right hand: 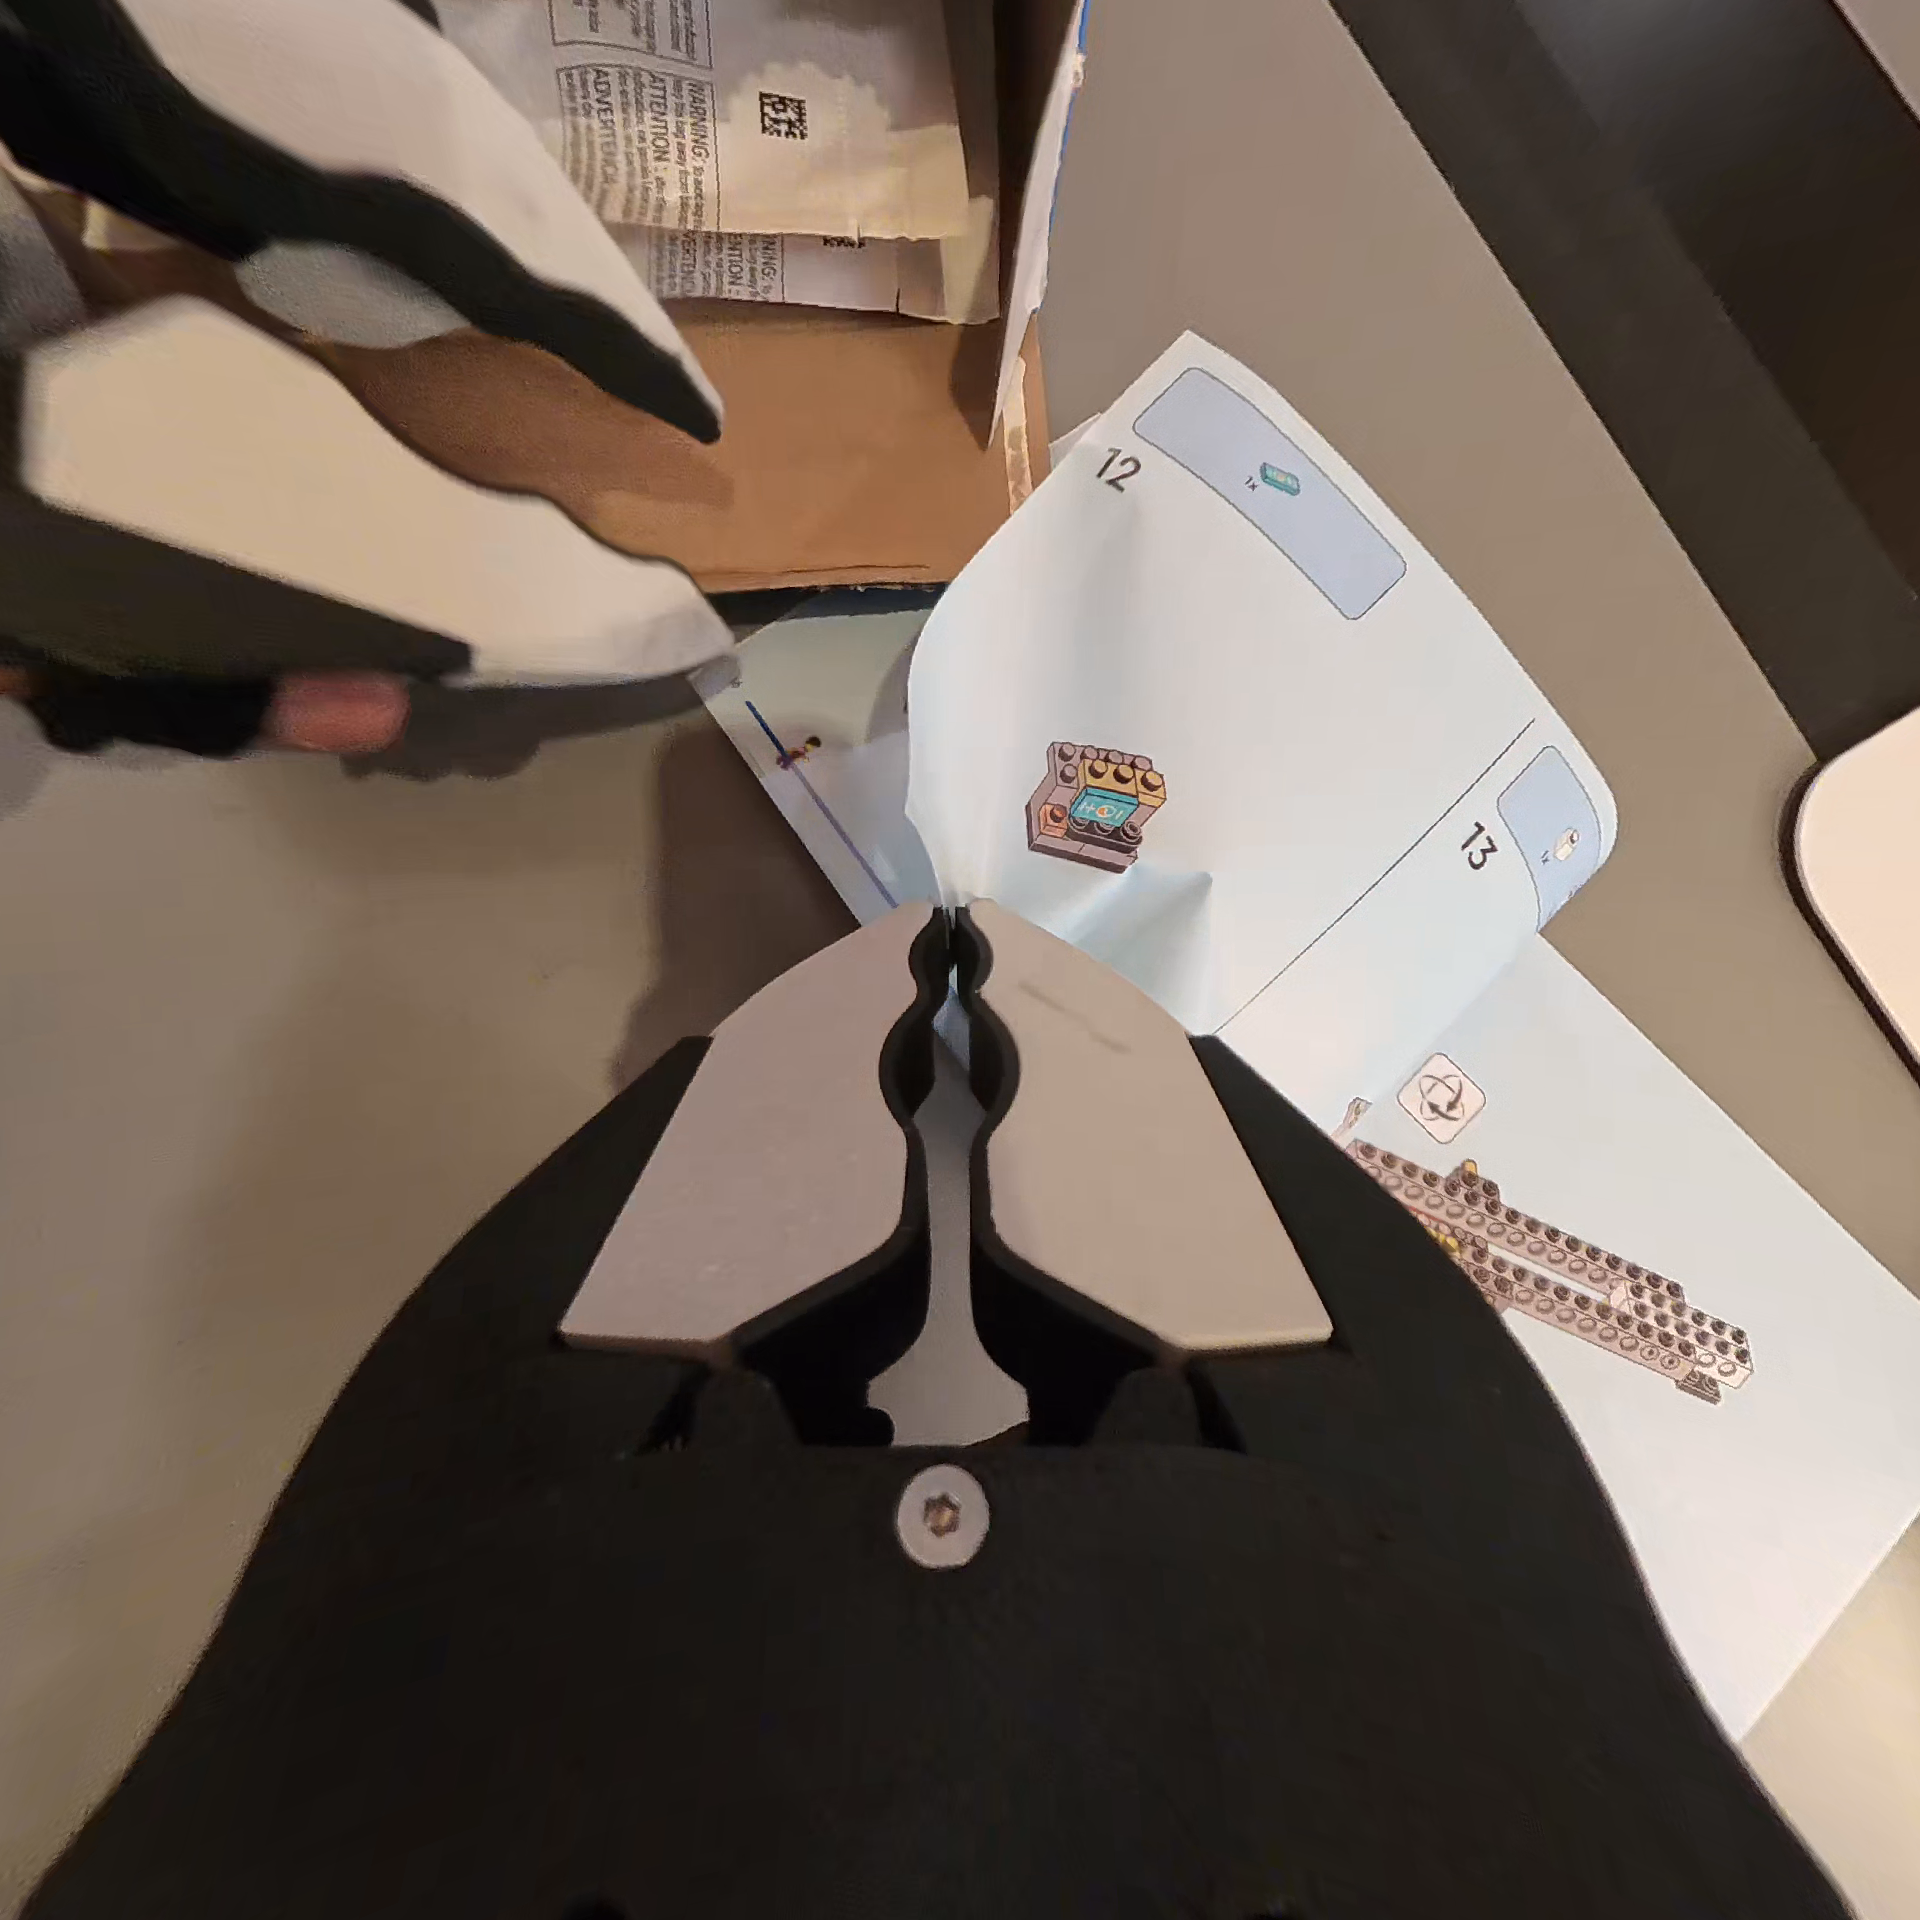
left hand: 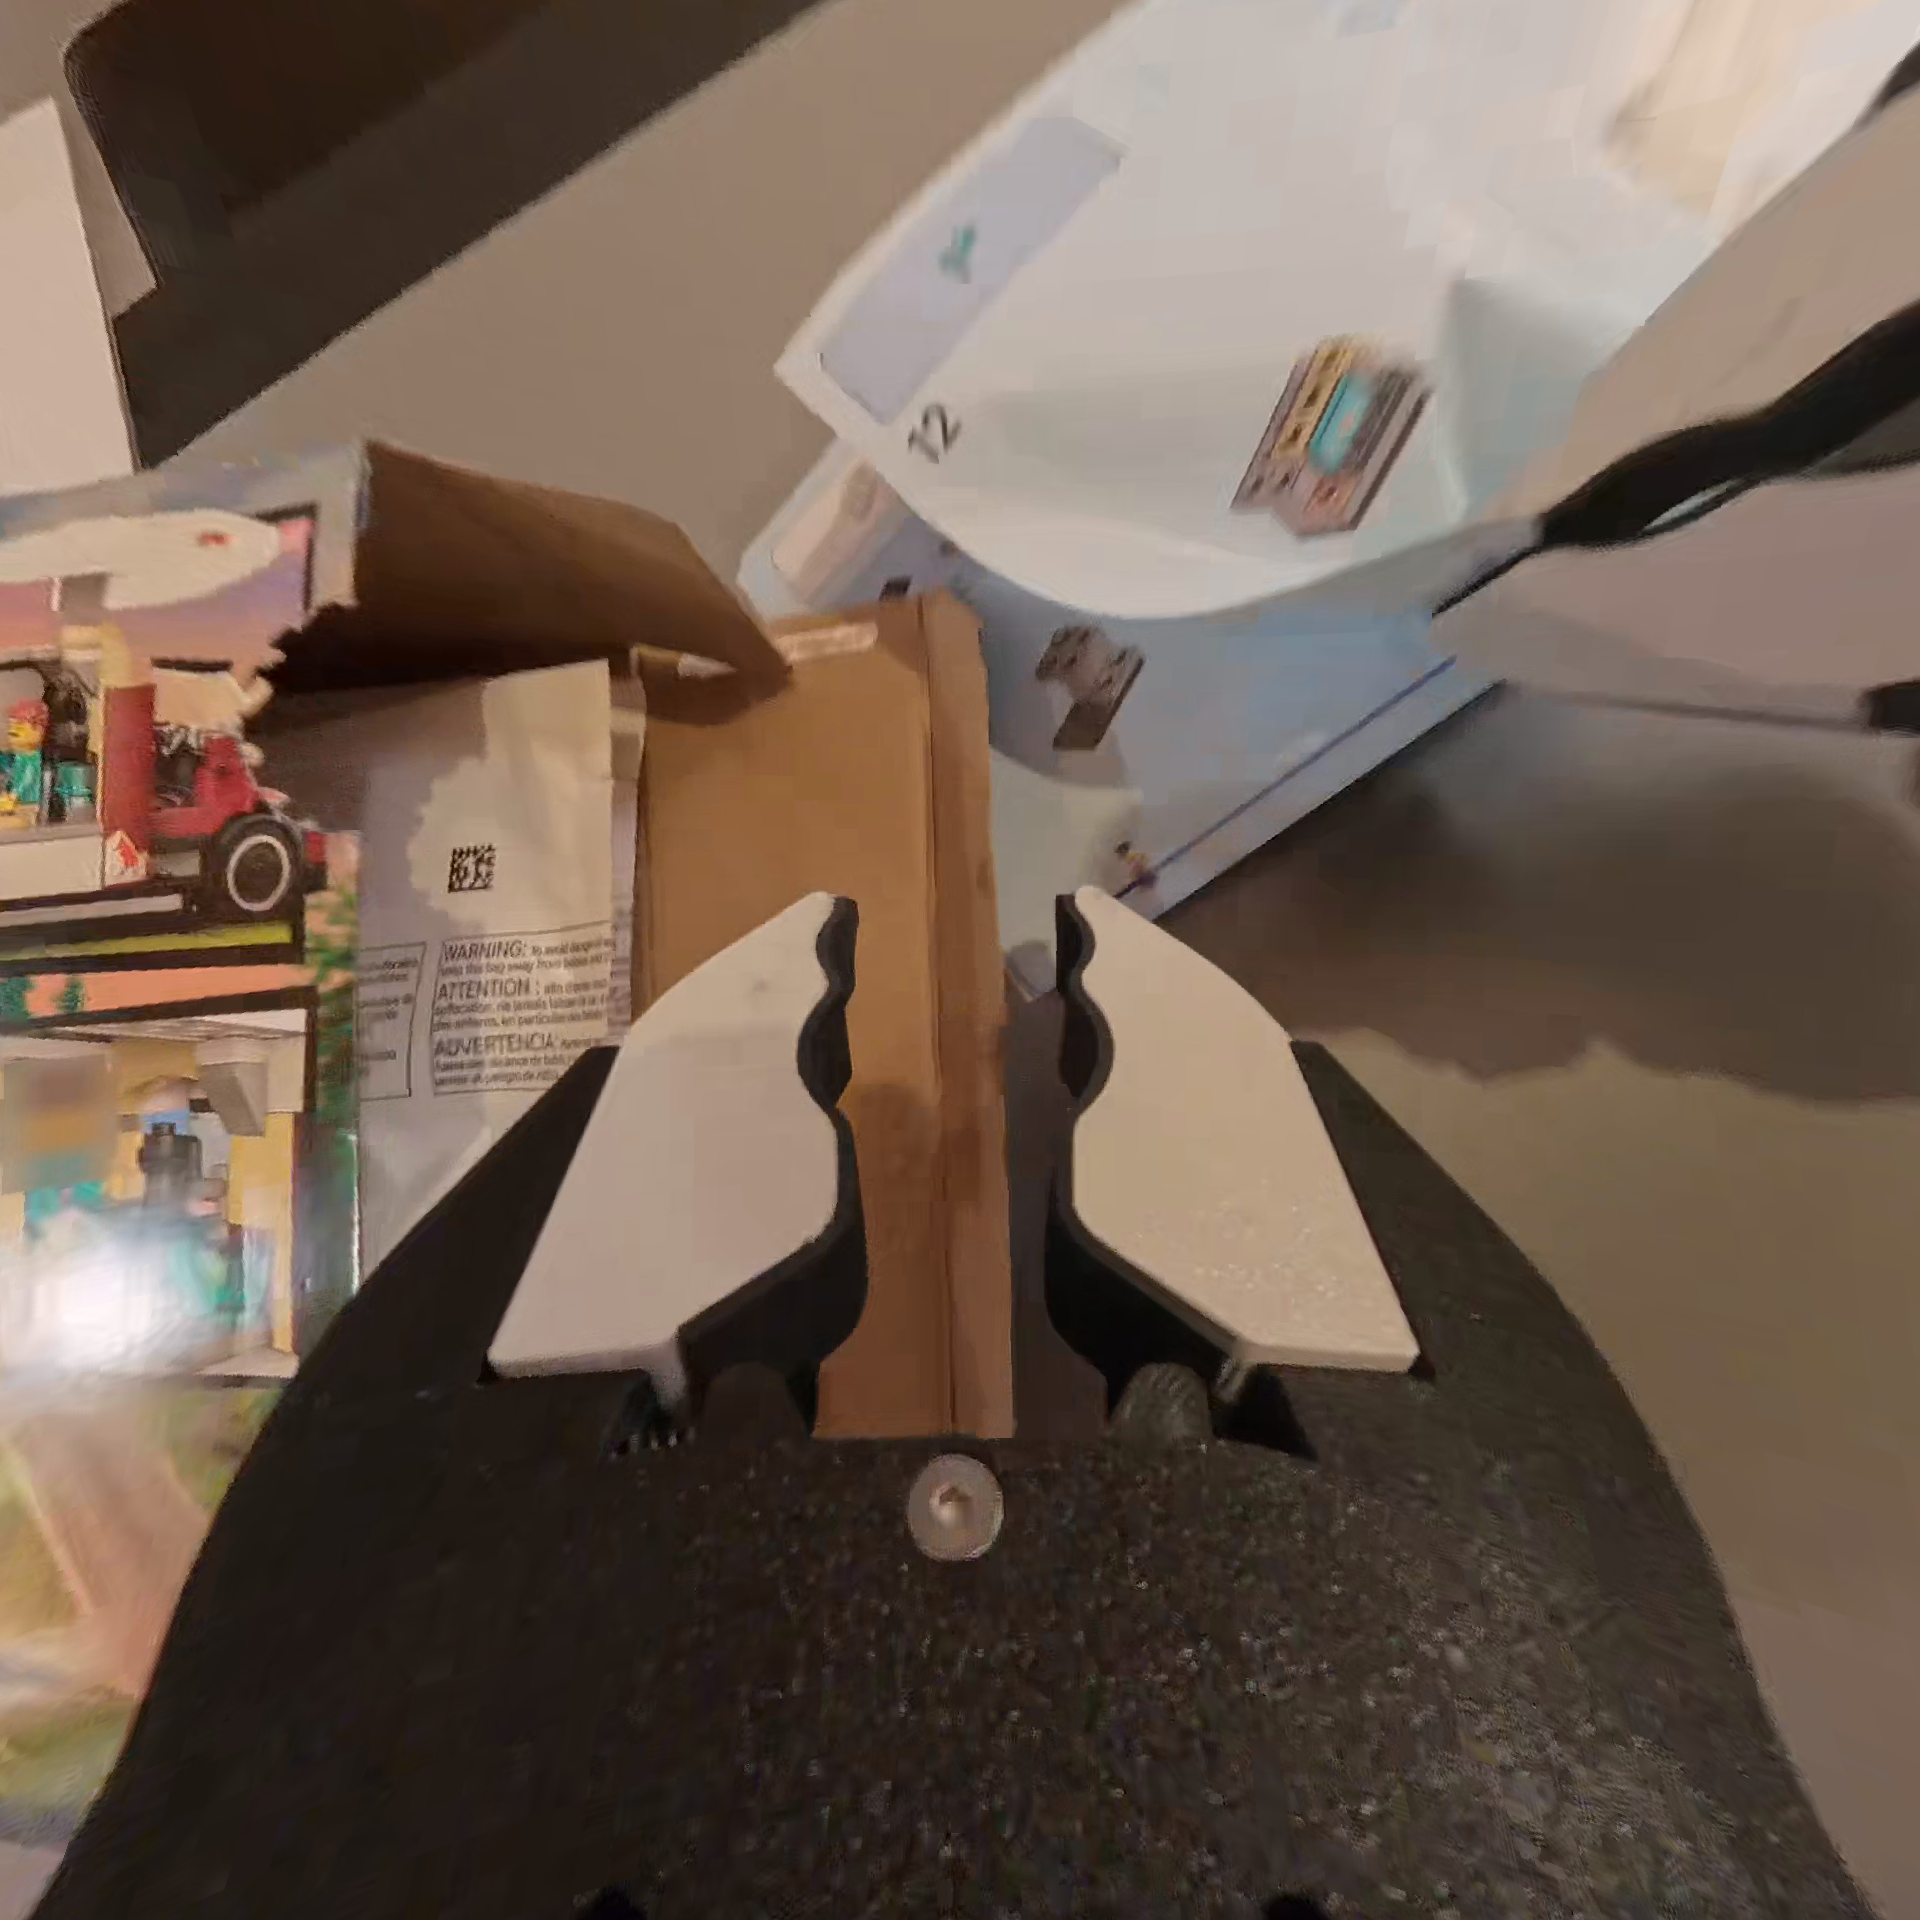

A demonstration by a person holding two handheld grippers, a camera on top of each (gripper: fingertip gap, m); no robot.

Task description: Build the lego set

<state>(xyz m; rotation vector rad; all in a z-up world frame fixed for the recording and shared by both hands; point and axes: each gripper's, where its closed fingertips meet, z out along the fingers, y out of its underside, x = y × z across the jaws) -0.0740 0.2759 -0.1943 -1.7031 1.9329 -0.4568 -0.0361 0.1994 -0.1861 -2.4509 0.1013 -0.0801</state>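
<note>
Right gripper (right hand: 951,914) is clamped on the lower edge of a pale blue booklet page (right hand: 1195,665), which is lifted and curled above the open instruction booklet (right hand: 1558,1475) lying on the grey table (right hand: 312,1039). Left gripper (left hand: 956,914) is seen with its fingers apart and nothing pressed between them, over a brown cardboard flap (left hand: 831,831) of the toy box (left hand: 156,831). Printed paper bags (right hand: 810,135) are seen inside the box.

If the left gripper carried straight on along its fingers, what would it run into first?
Most likely the brown cardboard flap of the torn-open toy box, seen between the open left gripper fingers and beyond their tips. Depth is unclear; the pale blue instruction booklet lies just right.
</note>
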